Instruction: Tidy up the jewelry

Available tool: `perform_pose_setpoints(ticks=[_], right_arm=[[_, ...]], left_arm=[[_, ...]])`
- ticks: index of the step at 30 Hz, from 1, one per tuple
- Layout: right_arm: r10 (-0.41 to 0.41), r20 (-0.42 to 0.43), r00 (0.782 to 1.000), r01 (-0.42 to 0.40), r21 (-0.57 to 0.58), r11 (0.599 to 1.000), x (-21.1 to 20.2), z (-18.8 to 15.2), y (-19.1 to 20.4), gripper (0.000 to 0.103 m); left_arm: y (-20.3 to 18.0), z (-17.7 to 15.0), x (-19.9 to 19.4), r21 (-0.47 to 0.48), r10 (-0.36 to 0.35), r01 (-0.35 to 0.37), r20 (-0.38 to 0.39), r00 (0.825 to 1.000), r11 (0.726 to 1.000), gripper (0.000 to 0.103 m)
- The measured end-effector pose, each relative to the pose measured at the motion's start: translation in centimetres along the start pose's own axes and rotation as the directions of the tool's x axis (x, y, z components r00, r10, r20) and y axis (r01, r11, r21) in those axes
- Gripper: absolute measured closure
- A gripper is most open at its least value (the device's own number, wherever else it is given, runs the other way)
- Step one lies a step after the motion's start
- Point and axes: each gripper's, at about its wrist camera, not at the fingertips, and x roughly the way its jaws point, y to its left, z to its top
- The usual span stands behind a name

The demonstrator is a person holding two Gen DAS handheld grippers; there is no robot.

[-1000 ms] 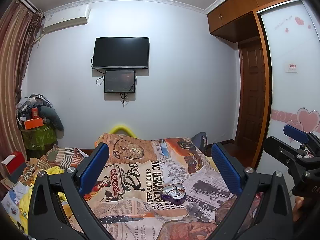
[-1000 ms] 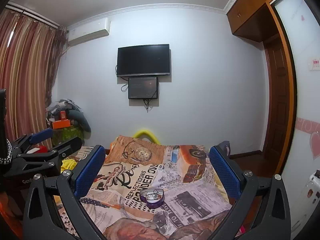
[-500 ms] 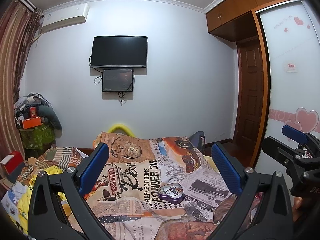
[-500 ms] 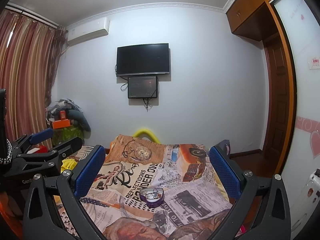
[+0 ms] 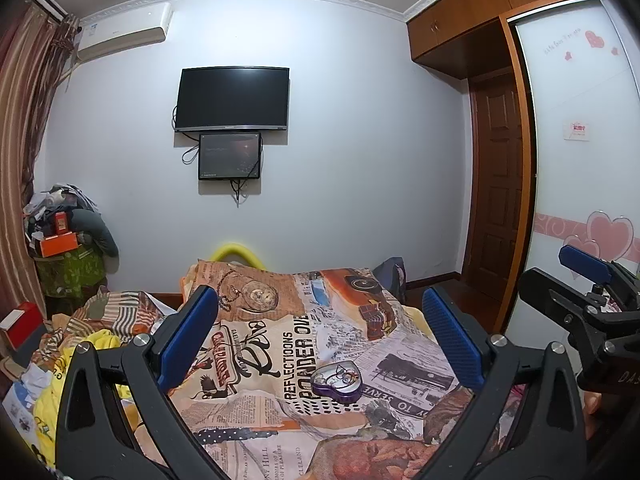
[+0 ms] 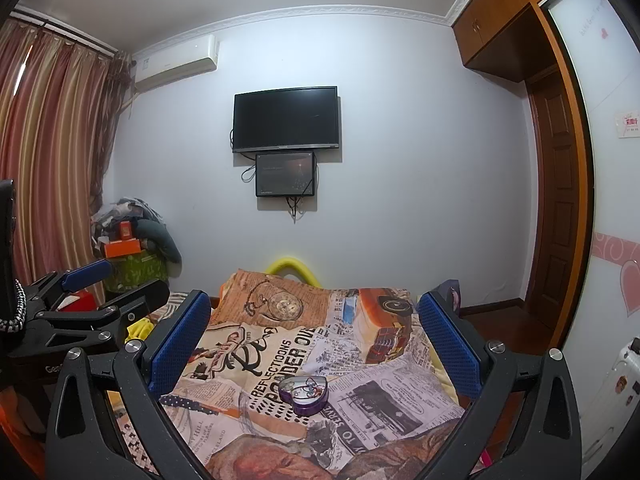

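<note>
Your left gripper (image 5: 320, 336) and right gripper (image 6: 316, 340) are both spread wide, holding nothing. The purple heart-shaped jewelry box (image 5: 337, 381) sits lower center of both frames on the newspaper-print bedspread (image 5: 280, 360), lid off, small trinkets inside.

A dark television (image 5: 233, 99) hangs on the white wall, a smaller screen (image 5: 229, 156) directly beneath it. An air conditioner (image 5: 122, 32) sits up to the television's left beside striped curtains (image 6: 48, 152); a wooden door (image 5: 502, 184) stands to its right, a newspaper-print bedspread (image 5: 280, 344) below.
</note>
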Motion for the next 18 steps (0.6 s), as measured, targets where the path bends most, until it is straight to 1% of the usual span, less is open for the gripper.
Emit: perform_pose_setpoints(ticks=[18], right_arm=[[-0.004,-0.011,1.0,0.004,0.008,1.0,0.51,-0.18,-0.25,0.0]], left_arm=[[-0.13,-0.26,0.52,0.003,-0.009,0.009,-0.011,1.0,1.0,0.0]])
